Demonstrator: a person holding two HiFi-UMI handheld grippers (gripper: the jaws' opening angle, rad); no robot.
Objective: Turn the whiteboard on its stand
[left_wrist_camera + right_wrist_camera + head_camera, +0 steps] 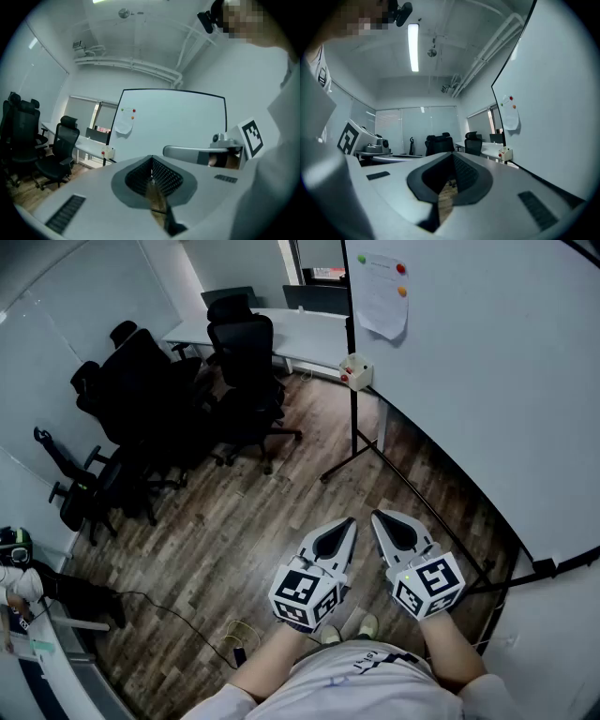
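The whiteboard point(487, 381) is a large white panel in a black frame that fills the right of the head view. It stands on a black stand point(361, 451) with legs spread over the wood floor. A sheet of paper point(382, 296) is pinned to the whiteboard with coloured magnets. My left gripper point(347, 524) and right gripper point(379, 518) hover side by side close to my body, both shut and empty, well short of the board. The left gripper view faces the whiteboard point(178, 122) head-on over its shut gripper point(151, 160). In the right gripper view the whiteboard point(553, 108) runs along the right.
Several black office chairs point(150, 399) crowd the left and back. A white desk point(281, 334) stands behind them. A small white box point(355, 371) with red buttons hangs on the stand's post. A black cable point(178, 615) trails over the floor near my feet.
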